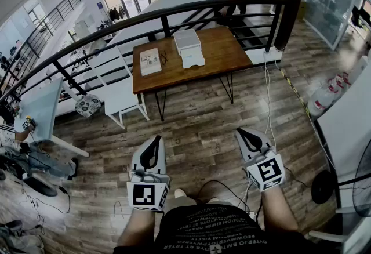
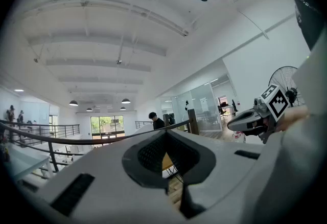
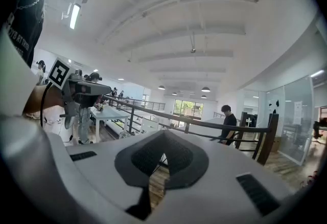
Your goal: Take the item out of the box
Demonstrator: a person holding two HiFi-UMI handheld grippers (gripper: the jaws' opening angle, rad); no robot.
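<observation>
Tongs: left gripper (image 1: 154, 141), right gripper (image 1: 246, 133) both closed, empty. Probable target box (image 1: 187, 40) well apart on table (image 1: 226, 53); approach first, then open jaws.

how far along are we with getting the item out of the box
Nothing looks done yet: the white box sits on the wooden table, well ahead of both grippers. In hand: nothing; the left gripper and right gripper have their jaws shut and empty. Left to do: reach the table, open the box if it is closed, and lift the item out.
</observation>
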